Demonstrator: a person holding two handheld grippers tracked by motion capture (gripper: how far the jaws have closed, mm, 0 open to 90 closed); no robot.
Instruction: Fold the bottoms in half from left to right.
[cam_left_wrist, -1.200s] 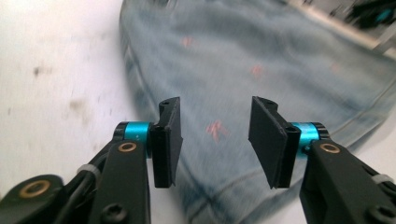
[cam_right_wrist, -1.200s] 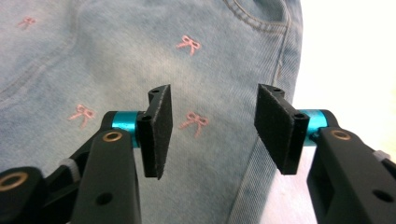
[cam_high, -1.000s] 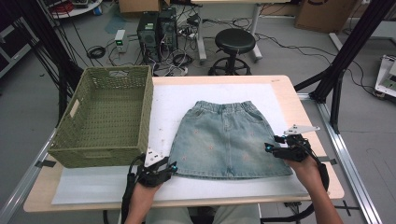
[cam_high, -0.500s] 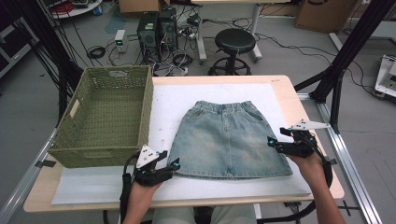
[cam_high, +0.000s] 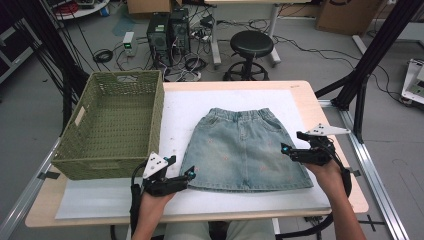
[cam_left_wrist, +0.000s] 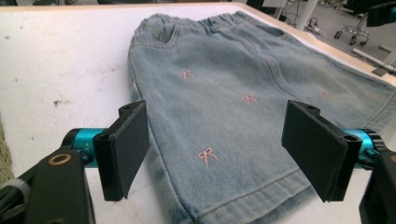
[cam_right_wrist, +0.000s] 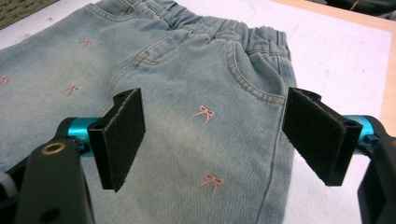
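A light blue denim skirt (cam_high: 245, 150) with small pink bows lies flat on the white mat (cam_high: 220, 100), waistband at the far side. My left gripper (cam_high: 191, 174) sits at the hem's near left corner. In the left gripper view it (cam_left_wrist: 217, 121) stands open, with the skirt (cam_left_wrist: 224, 84) spread beneath and beyond the pads (cam_left_wrist: 126, 144). My right gripper (cam_high: 284, 149) is at the skirt's right side edge. It (cam_right_wrist: 215, 116) is open too, over the pocket area of the skirt (cam_right_wrist: 187, 60). Both pairs of jaws have just been opening, and neither presses on the cloth.
An empty green woven basket (cam_high: 95, 167) stands on the table's left part, beside the mat. The wooden table edge (cam_high: 325, 115) runs to the right of the mat. Beyond the table are a black stool (cam_high: 251, 42), computer cases and cables on the floor.
Both grippers' jaws stand wider than before and no longer pinch the skirt. The right gripper has shifted slightly farther along the skirt's right edge. The skirt lies flat and still.
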